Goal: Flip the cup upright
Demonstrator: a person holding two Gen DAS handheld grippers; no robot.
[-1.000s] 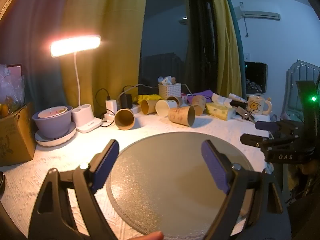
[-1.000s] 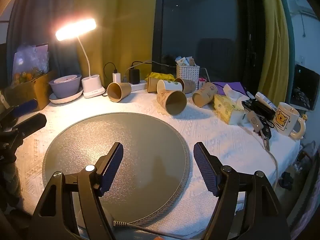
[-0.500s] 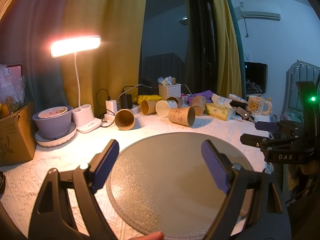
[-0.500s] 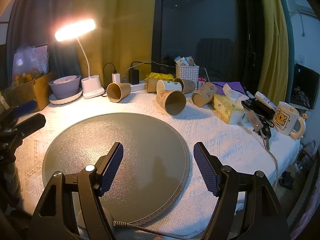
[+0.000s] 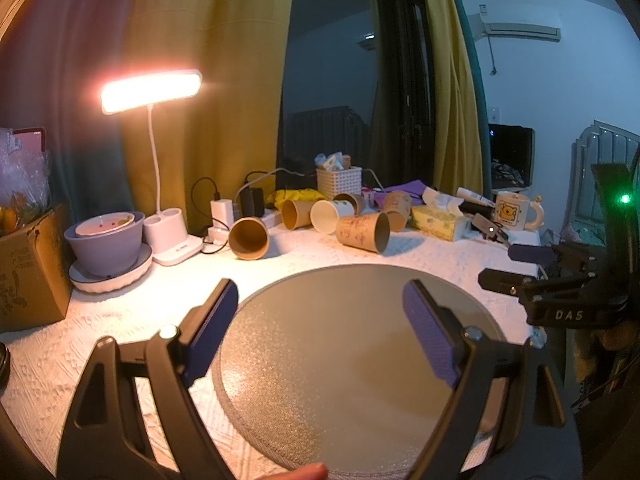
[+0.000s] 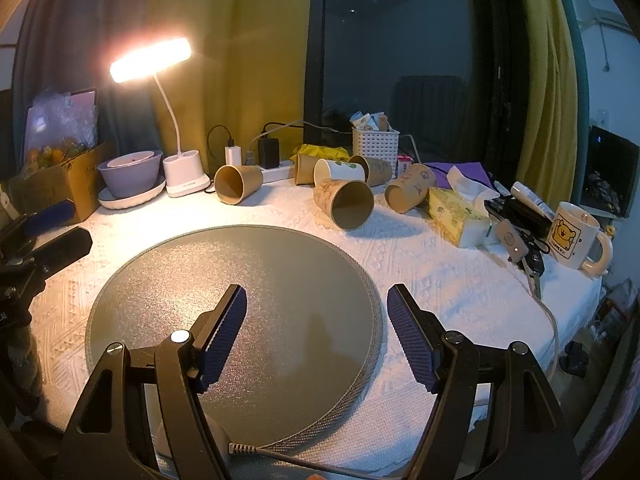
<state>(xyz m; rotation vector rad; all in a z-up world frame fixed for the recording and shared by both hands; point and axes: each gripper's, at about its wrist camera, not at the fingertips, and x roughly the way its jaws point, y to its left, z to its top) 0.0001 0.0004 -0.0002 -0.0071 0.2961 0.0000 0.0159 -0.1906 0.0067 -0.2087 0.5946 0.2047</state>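
Observation:
Several brown paper cups lie on their sides at the back of the table. One (image 5: pixel 249 237) (image 6: pixel 236 189) lies near the lamp, another (image 5: pixel 363 232) (image 6: pixel 347 204) lies nearest the round grey mat (image 5: pixel 340 344) (image 6: pixel 192 280). A white cup (image 5: pixel 327 215) (image 6: pixel 335 171) lies among them. My left gripper (image 5: pixel 320 320) is open and empty over the mat's near side. My right gripper (image 6: pixel 316 316) is open and empty over the mat's near right edge. Each gripper also shows at the edge of the other's view: the right (image 5: pixel 532 268), the left (image 6: pixel 44 236).
A lit desk lamp (image 5: pixel 150 88) (image 6: pixel 150 59), a purple bowl on a plate (image 5: pixel 105 240), a cardboard box (image 5: pixel 24 272), a power strip with chargers (image 6: pixel 268 160), a white basket (image 6: pixel 375 144), a tissue pack (image 6: pixel 460 216), keys (image 6: pixel 516 244) and a bear mug (image 6: pixel 576 236) crowd the back and right.

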